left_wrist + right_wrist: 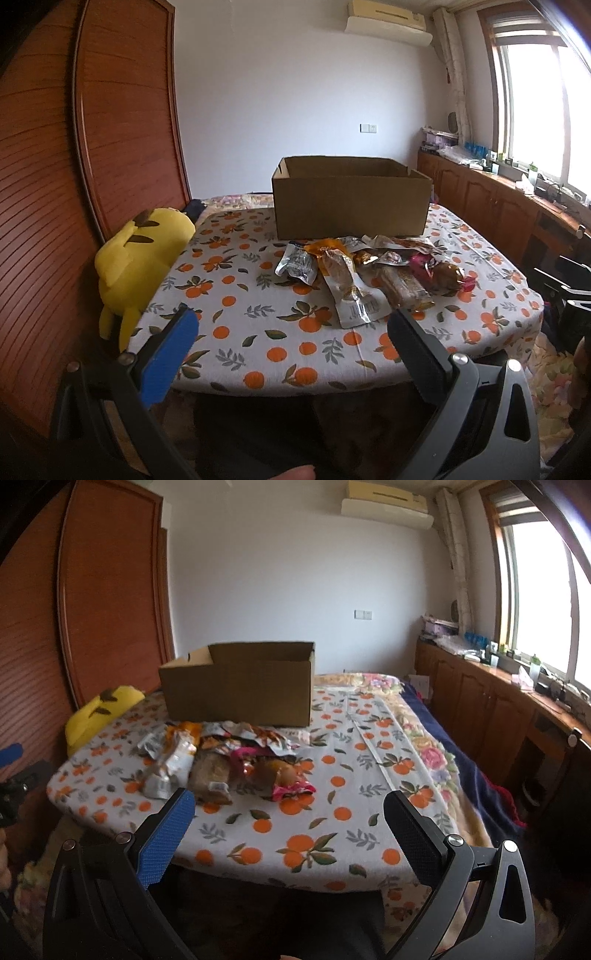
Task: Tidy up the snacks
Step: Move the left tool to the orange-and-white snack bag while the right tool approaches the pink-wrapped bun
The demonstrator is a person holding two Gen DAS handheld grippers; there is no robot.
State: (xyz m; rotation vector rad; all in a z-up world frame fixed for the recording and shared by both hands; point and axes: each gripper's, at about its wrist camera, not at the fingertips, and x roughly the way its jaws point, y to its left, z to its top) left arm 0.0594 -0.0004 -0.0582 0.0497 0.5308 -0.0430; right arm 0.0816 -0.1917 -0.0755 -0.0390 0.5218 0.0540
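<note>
I am holding the left gripper (pixel 291 328) and the right gripper (pixel 290 808) spread wide and empty, hovering off the near edge of the table covered in an orange-fruit-print cloth (pixel 258 332). The heap of foil and clear plastic snack packets (pixel 362 273) is lying mid-table, just in front of the open brown cardboard box (pixel 351 199). A yellow plush toy (pixel 140 258) is resting at the table's left edge.
</note>
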